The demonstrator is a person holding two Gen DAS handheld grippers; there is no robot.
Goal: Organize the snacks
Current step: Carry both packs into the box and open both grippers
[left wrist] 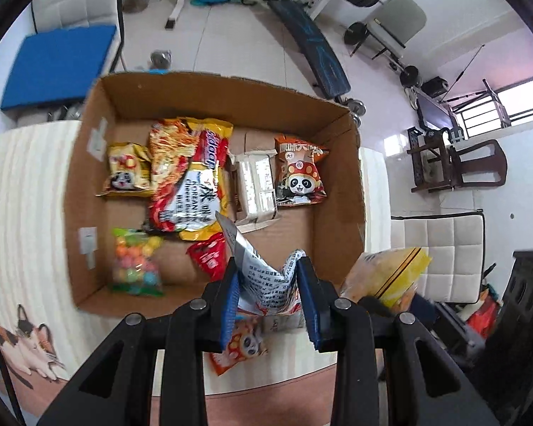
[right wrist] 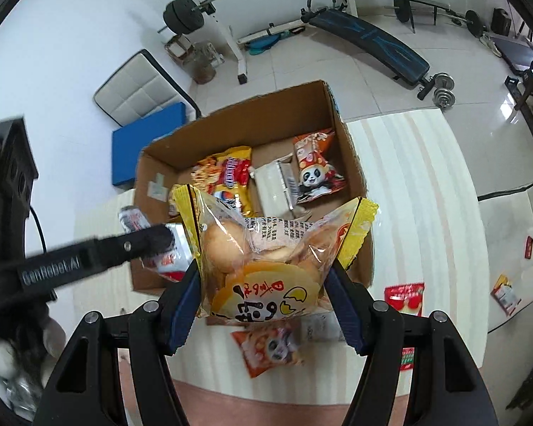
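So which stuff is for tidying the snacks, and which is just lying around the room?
For the job:
- cardboard box
- crumpled silver packet in the left tongs
- yellow cookie bag in the right tongs
- orange panda snack loose on the table

Just lying about:
- weight bench
- barbell
- blue mat
- dumbbells

"GenRobotAI" is showing in raised letters on the left claw's black arm [right wrist: 53,266]; the noodle packet [left wrist: 192,177] is reading "KOREAN".
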